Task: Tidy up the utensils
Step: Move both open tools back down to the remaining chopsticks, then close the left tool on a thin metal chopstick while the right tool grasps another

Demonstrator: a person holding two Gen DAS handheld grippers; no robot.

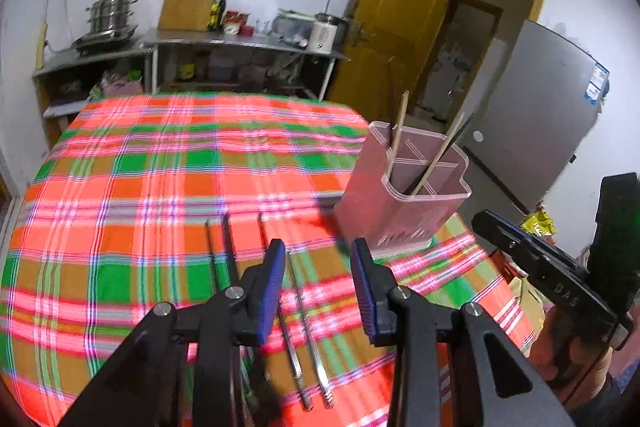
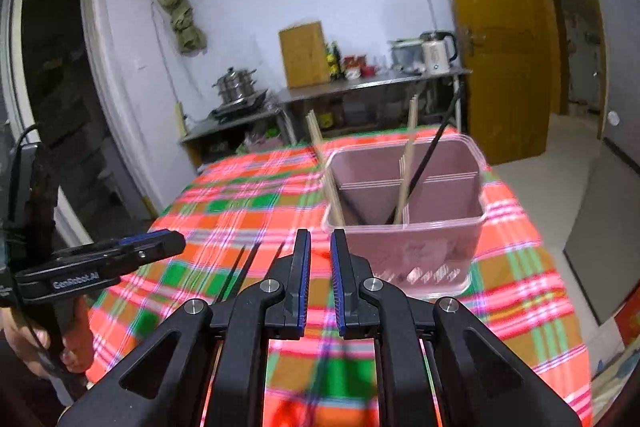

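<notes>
A pink divided utensil holder point(image 1: 400, 203) point(image 2: 416, 247) stands on the plaid tablecloth point(image 1: 160, 167), with wooden chopsticks point(image 1: 398, 131) point(image 2: 406, 171) and a dark stick leaning in it. Two metal chopsticks point(image 1: 308, 339) lie on the cloth under my left gripper point(image 1: 320, 267), which hovers open with nothing between its pads. Left of them lie two dark chopsticks point(image 1: 222, 251) point(image 2: 236, 275). My right gripper point(image 2: 320, 259) is held just in front of the holder, its jaws a narrow gap apart and empty. Each gripper shows from the side in the other's view, the left gripper point(image 2: 152, 251) and the right gripper point(image 1: 540, 267).
Behind the table a steel counter point(image 1: 240, 45) carries pots, bottles and a kettle point(image 2: 436, 55). A yellow wooden door point(image 1: 400, 19) stands open at the right, beside a grey fridge point(image 1: 540, 115). The table's right edge falls off just past the holder.
</notes>
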